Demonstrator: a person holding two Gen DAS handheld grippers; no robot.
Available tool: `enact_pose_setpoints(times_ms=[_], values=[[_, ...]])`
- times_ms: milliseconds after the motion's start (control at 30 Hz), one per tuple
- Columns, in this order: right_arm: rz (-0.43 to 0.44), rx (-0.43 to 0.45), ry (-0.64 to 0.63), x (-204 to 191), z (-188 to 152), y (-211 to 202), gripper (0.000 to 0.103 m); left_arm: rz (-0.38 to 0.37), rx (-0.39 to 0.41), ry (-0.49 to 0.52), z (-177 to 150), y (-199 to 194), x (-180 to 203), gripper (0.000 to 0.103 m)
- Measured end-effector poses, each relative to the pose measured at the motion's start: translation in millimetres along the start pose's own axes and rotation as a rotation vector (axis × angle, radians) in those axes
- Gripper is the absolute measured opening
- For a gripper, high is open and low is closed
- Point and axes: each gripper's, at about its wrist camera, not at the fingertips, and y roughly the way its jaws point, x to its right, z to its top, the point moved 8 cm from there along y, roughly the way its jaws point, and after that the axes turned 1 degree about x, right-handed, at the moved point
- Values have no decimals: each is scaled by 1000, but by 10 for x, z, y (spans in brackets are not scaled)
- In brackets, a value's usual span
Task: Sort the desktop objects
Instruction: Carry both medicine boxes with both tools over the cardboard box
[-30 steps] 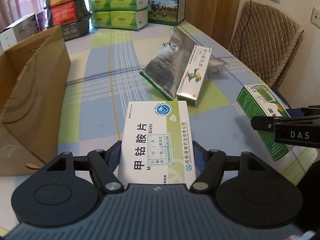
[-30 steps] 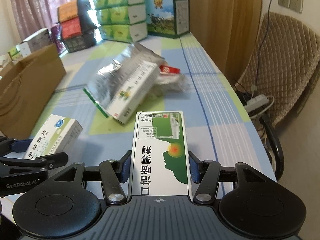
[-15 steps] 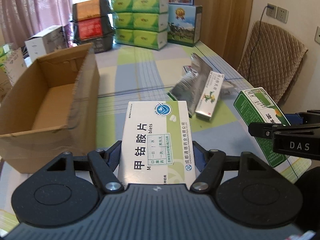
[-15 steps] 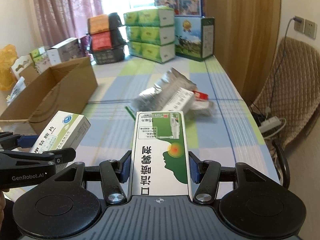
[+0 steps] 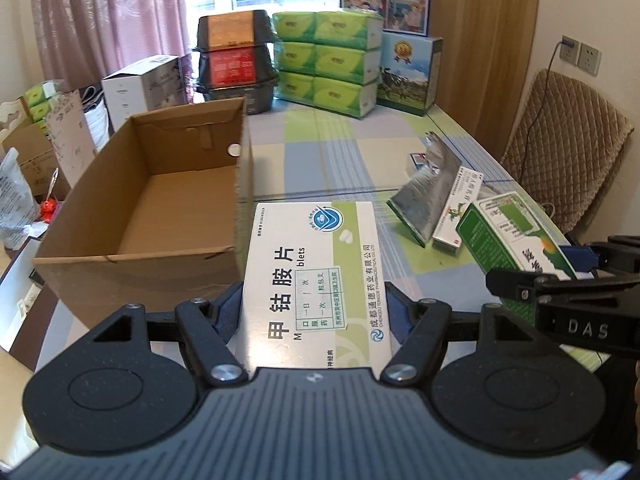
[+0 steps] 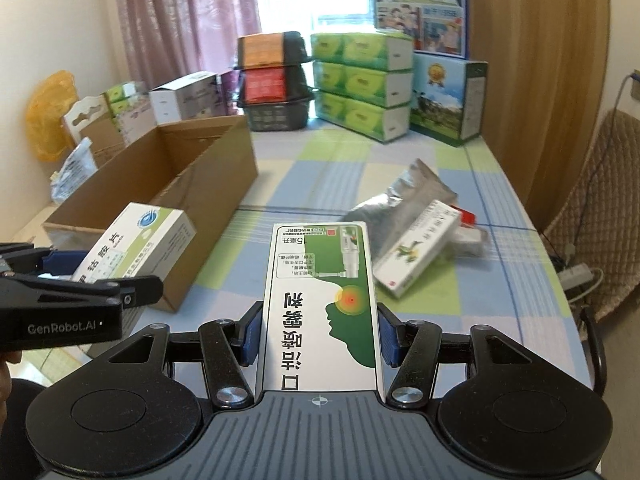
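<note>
Over the last second both grippers had risen from the table and swung left, bringing the open cardboard box (image 5: 160, 200) fully into the left view. The left gripper (image 5: 314, 316) was clenched on the white tablet box (image 5: 316, 276), held in the air just right of the carton's near corner. The right gripper (image 6: 318, 332) gripped the green throat-spray box (image 6: 320, 300) above the checked tablecloth (image 6: 320, 168). The foil pouch (image 6: 400, 204) and remaining medicine packets lay on the table. Both boxes looked ready for dropping into the carton.

Checked table (image 5: 320, 152), cardboard box (image 5: 160, 200), foil pouch (image 6: 404, 204)
</note>
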Motion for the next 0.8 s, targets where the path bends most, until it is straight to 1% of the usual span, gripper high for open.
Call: enact_pose_setpoints(times_ms=[167, 367, 667, 800], values=[[28, -5, -14, -186, 7, 23, 53, 15, 7, -19, -22, -101, -172, 67], [78, -17, -44, -476, 52, 105, 53, 48, 10, -40, -17, -192, -464, 67], [151, -4, -78, -976, 317, 246, 53, 91, 17, -54, 74, -266, -957, 67], [170, 0, -73, -1154, 461, 334, 53, 113, 20, -39, 162, -265, -1171, 67]])
